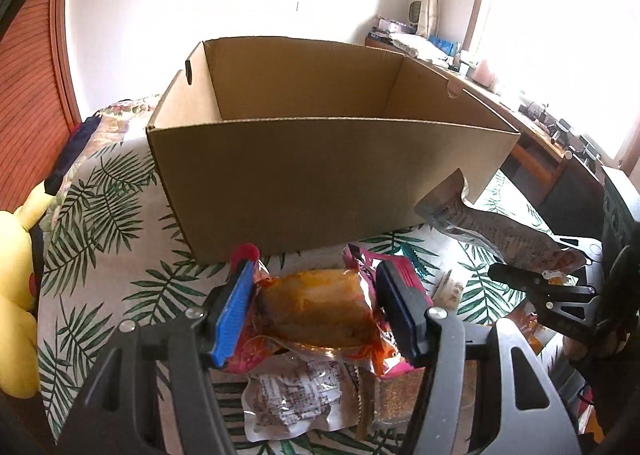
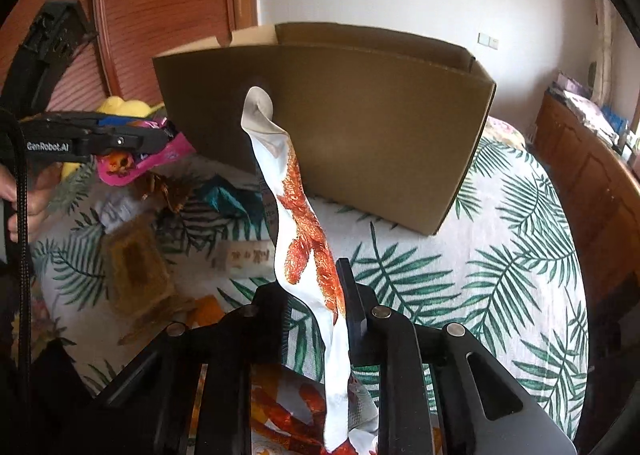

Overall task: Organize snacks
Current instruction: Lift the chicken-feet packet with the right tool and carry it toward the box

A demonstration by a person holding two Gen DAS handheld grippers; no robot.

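Left gripper point(image 1: 316, 309): clamped on pink-orange snack packet point(image 1: 320, 315), before cardboard box point(image 1: 320, 183). Right gripper point(image 2: 316, 307): pinching white snack bag point(image 2: 304, 239), before box.

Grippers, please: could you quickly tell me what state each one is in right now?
Left gripper: closed on the pink and orange snack packet, held above the table.
Right gripper: shut on the white snack packet, which sticks up towards the cardboard box.

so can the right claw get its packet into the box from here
Probably yes: the right claw is shut on the white packet, and the box just ahead is open-topped with nothing between; it only needs lifting over the wall.
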